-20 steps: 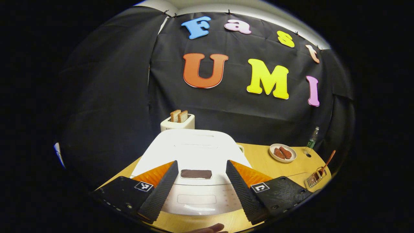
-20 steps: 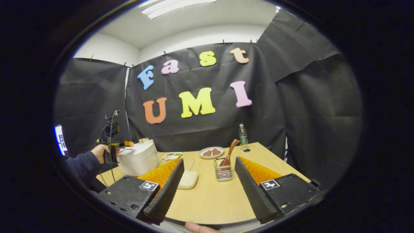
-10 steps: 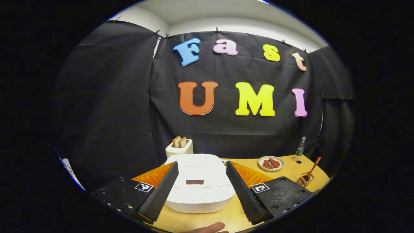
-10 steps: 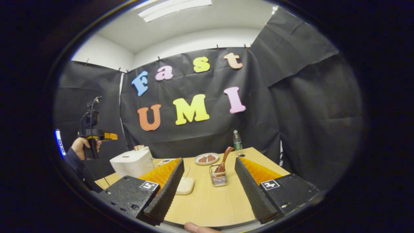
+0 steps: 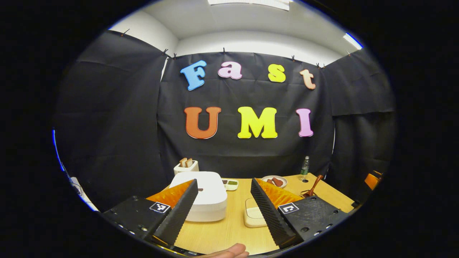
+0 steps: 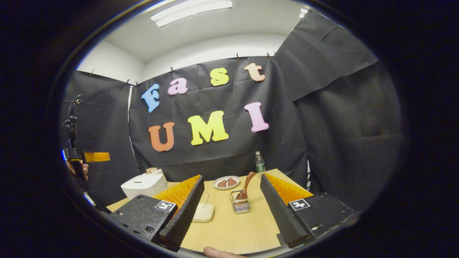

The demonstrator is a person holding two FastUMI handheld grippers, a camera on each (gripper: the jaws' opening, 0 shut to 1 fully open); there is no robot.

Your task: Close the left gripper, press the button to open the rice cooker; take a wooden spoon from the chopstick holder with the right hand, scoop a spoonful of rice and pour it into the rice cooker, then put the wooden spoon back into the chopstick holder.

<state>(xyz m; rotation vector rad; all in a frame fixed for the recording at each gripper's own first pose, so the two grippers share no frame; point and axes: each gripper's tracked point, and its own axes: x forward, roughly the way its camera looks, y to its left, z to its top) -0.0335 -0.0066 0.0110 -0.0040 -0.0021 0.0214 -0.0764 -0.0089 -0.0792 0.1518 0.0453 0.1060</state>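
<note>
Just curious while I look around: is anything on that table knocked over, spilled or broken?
Nothing stands out. The rice cooker sits closed, the wooden spoon leans in its chopstick holder, the bottle stands upright and no spill shows on the table.

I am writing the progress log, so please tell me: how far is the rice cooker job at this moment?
Nothing looks done yet. The rice cooker has its lid down, and the wooden spoon stands in the chopstick holder. In hand: nothing; the left gripper is open and away from the cooker, and the right gripper is open and empty, facing the holder. Left: close the left gripper, press the button, scoop rice, pour, return the spoon.
</note>
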